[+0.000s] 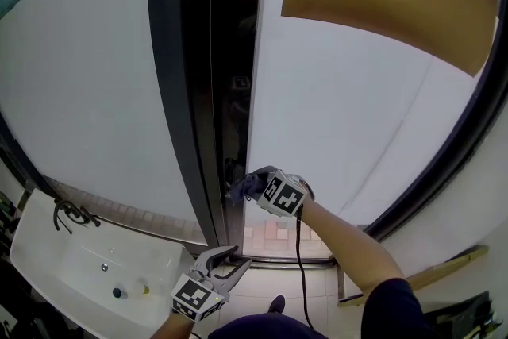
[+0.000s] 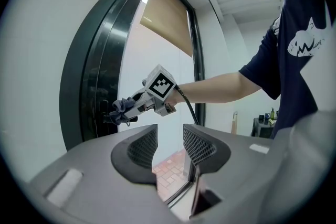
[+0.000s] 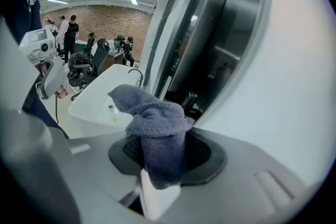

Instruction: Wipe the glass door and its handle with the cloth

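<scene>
R gripper (image 1: 255, 183) clamped tight on grey-blue cloth (image 3: 155, 122), cloth bunched above its jaws and pressed vs the dark edge strip (image 1: 230, 91) of the frosted glass door (image 1: 341, 123). L gripper (image 2: 170, 145) hangs lower, jaws a narrow gap apart, empty.

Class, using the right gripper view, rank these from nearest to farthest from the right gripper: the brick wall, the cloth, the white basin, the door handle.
1. cloth: clamped in the right gripper itself.
2. door handle: just ahead, right of centre.
3. white basin: beyond, to the left.
4. brick wall: far background, upper left.
</scene>
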The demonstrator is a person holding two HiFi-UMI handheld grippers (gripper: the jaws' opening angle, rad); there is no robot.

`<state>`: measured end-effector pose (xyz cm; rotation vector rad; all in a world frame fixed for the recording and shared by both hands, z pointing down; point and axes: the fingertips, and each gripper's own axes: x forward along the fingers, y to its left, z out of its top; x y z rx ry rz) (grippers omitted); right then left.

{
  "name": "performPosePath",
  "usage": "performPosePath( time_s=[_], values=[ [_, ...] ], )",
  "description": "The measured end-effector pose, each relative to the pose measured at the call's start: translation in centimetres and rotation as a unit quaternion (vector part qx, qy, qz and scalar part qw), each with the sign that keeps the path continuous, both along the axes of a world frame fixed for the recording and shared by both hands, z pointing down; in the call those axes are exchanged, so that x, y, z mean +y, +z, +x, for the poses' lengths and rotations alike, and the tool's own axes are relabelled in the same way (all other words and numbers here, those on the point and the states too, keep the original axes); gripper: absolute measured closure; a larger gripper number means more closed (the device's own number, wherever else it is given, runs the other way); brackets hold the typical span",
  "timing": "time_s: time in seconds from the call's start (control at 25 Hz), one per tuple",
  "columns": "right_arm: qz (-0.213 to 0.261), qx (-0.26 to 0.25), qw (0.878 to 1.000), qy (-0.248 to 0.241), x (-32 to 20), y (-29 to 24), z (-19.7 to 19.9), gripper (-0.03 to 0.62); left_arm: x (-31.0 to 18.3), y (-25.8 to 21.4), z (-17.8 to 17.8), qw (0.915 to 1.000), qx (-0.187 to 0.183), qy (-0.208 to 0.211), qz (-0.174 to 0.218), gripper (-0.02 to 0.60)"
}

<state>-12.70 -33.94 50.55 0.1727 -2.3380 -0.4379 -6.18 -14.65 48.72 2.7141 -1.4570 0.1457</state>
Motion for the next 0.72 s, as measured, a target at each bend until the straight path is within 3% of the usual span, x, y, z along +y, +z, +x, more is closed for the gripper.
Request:
performPosePath(
  time_s=[0.48,0.6,0.72],
  values=[
    [-0.005,0.032,0.999,0.035,-2.0,0.7,6.3,0.447,-0.2,-0.2,0.9,0.9999,-0.002,0.012,-0.001,0.434],
    [-0.002,0.006,0.999,0.048,-2.5,-0.5,6.5,0.447,0.1,-0.2,0.4,1.0,-0.002,0.007,-0.003,0.434],
    [-0.027,-0.052,0.996,0.062,-2.9,-2.6,4.8,0.447,0.4,0.0,0.0,1.0,-0.001,0.002,-0.006,0.434]
  ],
)
